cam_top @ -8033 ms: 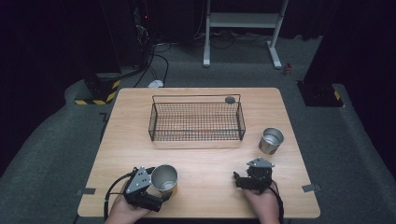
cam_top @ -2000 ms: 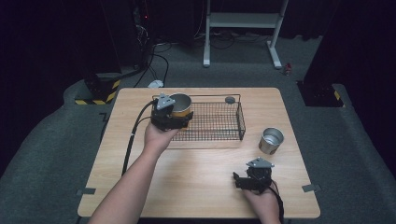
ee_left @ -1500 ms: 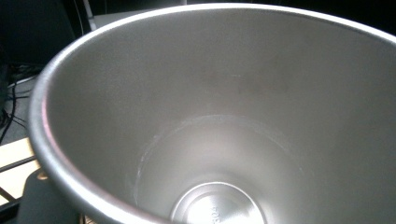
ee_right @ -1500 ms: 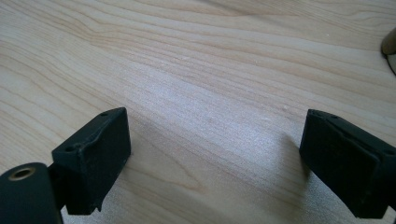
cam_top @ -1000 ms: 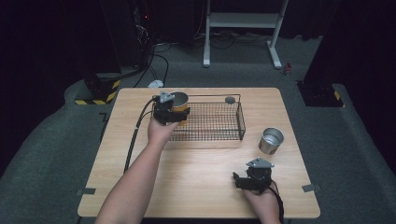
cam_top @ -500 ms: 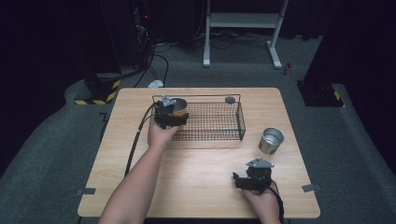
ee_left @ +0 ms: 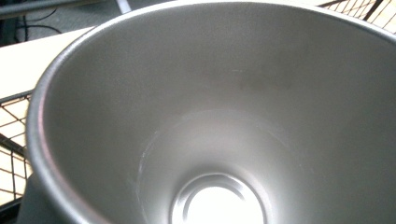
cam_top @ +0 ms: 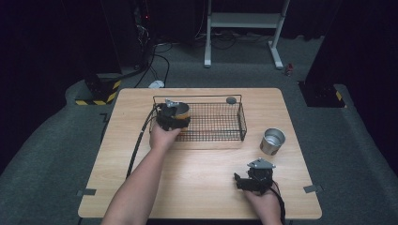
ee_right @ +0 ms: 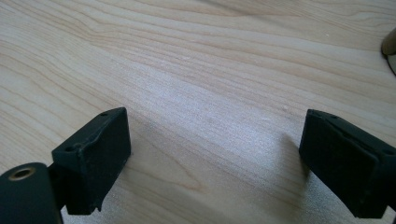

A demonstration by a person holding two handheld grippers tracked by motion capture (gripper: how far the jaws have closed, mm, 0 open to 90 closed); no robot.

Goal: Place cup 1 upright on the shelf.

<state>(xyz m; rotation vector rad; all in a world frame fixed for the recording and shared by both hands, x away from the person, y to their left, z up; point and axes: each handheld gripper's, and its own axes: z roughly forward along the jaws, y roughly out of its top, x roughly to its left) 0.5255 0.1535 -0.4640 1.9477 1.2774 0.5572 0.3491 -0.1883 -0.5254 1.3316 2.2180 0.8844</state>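
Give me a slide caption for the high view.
Left hand-held gripper holds a metal cup over the wire basket's left end.

Left tool (cam_top: 174, 117) jaws hidden behind cup (ee_left: 224, 140) — small dark object (cam_top: 231, 100) by basket (cam_top: 225, 123) unidentifiable

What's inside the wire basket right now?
The left gripper holds a metal cup at the wire basket's left end. The rest looks bare; the floor under the cup is hidden.

A wooden table (cam_top: 202, 173) bears a wire basket (cam_top: 220, 123) and a steel cup (cam_top: 272, 141).
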